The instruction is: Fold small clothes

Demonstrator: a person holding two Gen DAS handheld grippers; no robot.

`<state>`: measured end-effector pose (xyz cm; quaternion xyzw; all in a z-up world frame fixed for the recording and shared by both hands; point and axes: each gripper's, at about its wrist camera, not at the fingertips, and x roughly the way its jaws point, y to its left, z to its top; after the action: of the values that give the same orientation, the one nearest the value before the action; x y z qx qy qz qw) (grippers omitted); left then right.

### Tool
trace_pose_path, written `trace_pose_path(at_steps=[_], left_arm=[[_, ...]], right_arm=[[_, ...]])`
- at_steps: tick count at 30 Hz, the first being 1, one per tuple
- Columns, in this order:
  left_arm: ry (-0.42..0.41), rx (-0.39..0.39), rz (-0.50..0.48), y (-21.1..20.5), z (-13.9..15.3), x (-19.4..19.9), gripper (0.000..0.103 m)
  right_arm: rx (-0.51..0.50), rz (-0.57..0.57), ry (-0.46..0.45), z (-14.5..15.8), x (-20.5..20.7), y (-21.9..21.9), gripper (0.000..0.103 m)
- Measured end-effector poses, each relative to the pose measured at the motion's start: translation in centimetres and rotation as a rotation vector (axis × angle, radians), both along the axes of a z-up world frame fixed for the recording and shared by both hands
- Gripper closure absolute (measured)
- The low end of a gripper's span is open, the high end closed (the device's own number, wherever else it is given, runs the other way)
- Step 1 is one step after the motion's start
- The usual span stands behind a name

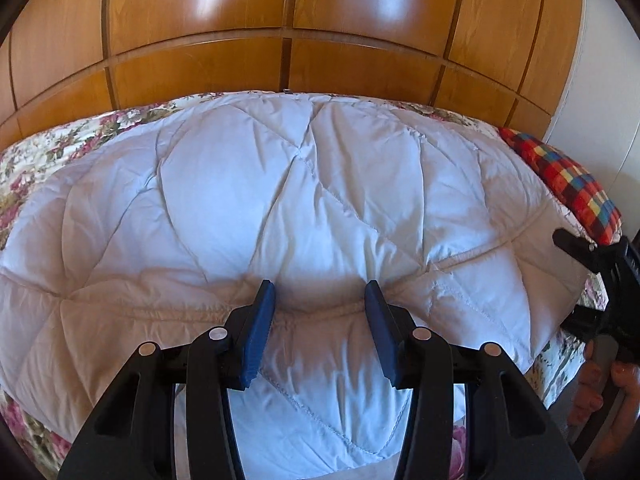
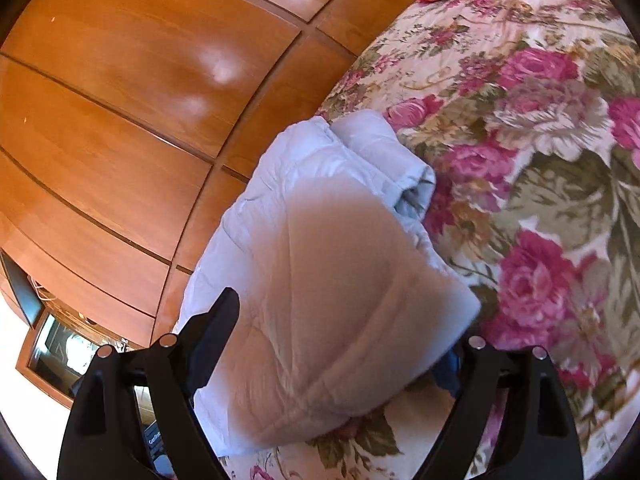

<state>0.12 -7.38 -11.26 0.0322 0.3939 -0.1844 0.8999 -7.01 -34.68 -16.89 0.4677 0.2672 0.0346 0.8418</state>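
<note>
A white quilted padded cover (image 1: 304, 208) lies spread on the bed. My left gripper (image 1: 320, 292) is open just above its near seam, blue pads apart, holding nothing. In the right wrist view a folded corner of the same white cover (image 2: 332, 272) lies between the wide-apart fingers of my right gripper (image 2: 344, 340); the right finger is partly hidden under the fabric. I cannot tell whether it grips the cover. The right gripper also shows at the right edge of the left wrist view (image 1: 600, 272).
A floral bedspread (image 2: 520, 128) covers the bed. A red checked cushion (image 1: 568, 184) lies at the bed's right end. A wooden wardrobe (image 1: 280, 32) stands right behind the bed. A framed picture or screen (image 2: 60, 352) sits low at left.
</note>
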Motion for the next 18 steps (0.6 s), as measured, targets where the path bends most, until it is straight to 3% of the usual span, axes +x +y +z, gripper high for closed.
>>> trace_pose_path(at_steps=[11,16,18], left_arm=[[0.023,0.002,0.025,-0.1,-0.1,0.2,0.057],[0.032,-0.004,0.037,0.1,-0.1,0.2,0.057],[0.034,-0.005,0.039,0.2,0.0,0.2,0.057]], right_arm=[[0.130,-0.039,0.061,-0.3,3.2,-0.6,0.019],[0.063,-0.025,0.117,-0.3,4.7,0.6,0.035],[0.087,-0.018,0.105,-0.6,4.5,0.5,0.049]])
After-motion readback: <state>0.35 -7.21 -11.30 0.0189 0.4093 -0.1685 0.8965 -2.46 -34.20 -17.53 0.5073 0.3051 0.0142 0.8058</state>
